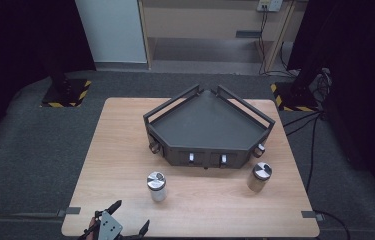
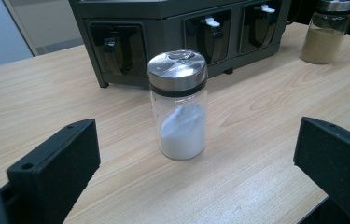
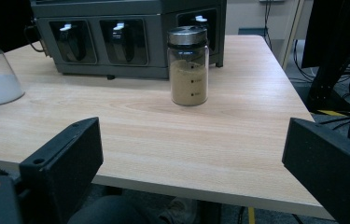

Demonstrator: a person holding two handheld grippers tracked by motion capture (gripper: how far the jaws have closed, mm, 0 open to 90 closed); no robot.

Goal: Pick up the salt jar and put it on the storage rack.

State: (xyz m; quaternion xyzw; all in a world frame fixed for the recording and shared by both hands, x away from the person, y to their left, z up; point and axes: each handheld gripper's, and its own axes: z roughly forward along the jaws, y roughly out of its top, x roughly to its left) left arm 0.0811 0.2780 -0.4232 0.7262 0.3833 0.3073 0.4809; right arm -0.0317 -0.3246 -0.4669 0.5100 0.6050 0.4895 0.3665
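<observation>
Here, two handheld tongs at near edge of a wooden table, both spread wide, nothing between jaws.

Hidden/cut off: left tongs cropped by bottom of high view, w/ grey three-cornered plate and two dark jaw tips visible; hand holding it out of frame. Right tongs seen via own camera as two black jaws, right one cut by frame edge. Below table edge in right gripper view, dim shape, maybe a shoe and knee; hard to tell.

Task items: jar of white powder, steel lid, upright, straight ahead of left tongs, centred betw. jaws but beyond their tips, not touched. Jar of tan powder, same lid type, upright, ahead of right tongs, well beyond jaws, slightly left of midline.

View differences: high view shows dark corner-shaped rack from above, flat top tray w/ rail, jars in front of it. Gripper views show rack's front face instead: recessed bays w/ white-tipped clips. Left gripper view catches tan jar far right, top cropped; right gripper view catches white jar at far left, partly cropped.

Pose: both tongs held low, roughly level, pointing across table toward rack. Right tongs back off table edge, jaws hanging over open space before it.
</observation>
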